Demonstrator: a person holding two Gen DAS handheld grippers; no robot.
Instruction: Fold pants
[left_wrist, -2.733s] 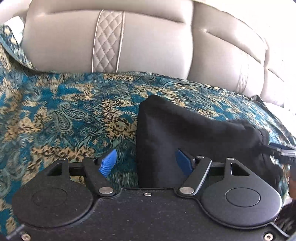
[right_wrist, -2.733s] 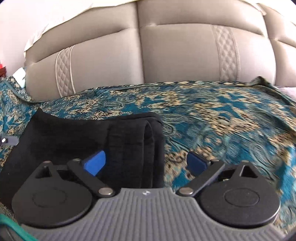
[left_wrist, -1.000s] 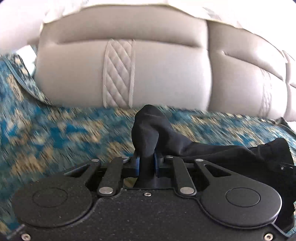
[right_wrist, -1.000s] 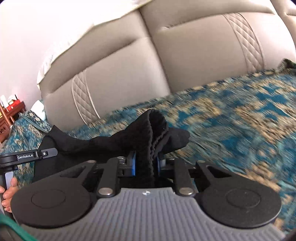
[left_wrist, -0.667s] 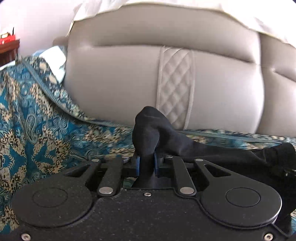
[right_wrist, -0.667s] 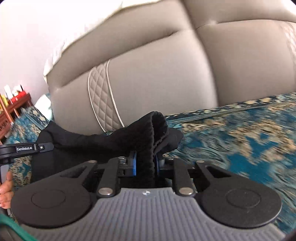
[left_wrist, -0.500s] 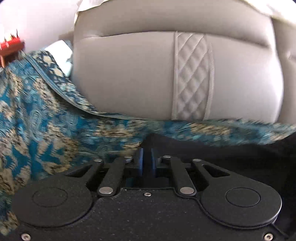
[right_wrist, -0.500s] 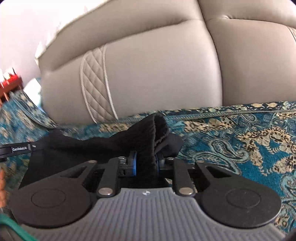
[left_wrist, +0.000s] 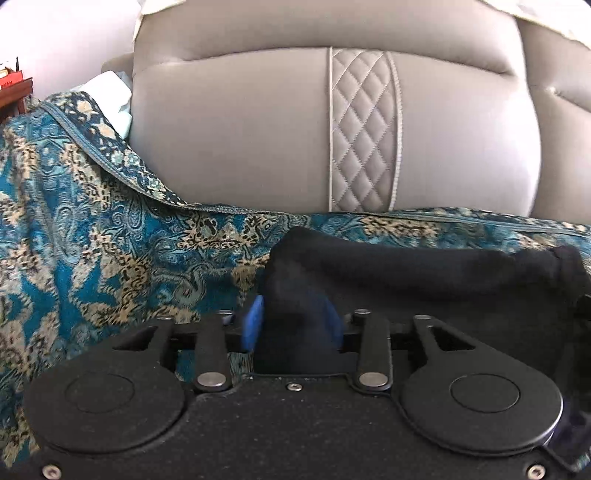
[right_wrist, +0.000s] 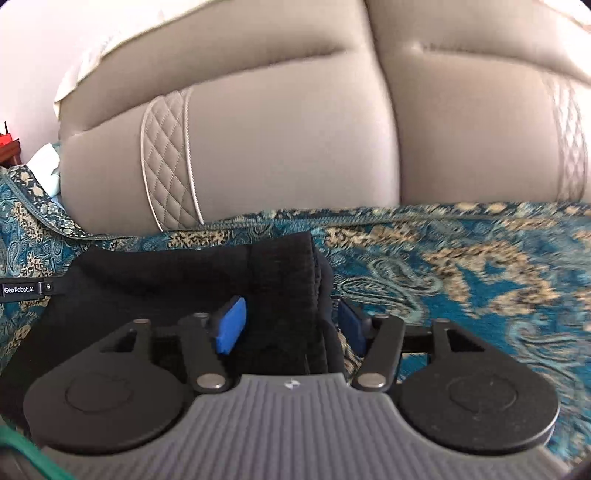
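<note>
1. "GenRobot.AI" in white letters on a small black label at the end of the left gripper (right_wrist: 27, 289), seen at the left edge of the right wrist view, beside a small screw
2. A small white logo mark, without readable letters, on the ribbed grey body of the right gripper (right_wrist: 291, 321)

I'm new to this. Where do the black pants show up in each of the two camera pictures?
Left wrist view: the black pants lie lower centre to right on the teal patterned throw, a corner between the left gripper fingers.
Right wrist view: the pants lie lower left, their ribbed edge between the right gripper fingers.
Shared landmark: the quilted diamond strip on the sofa back.
</note>
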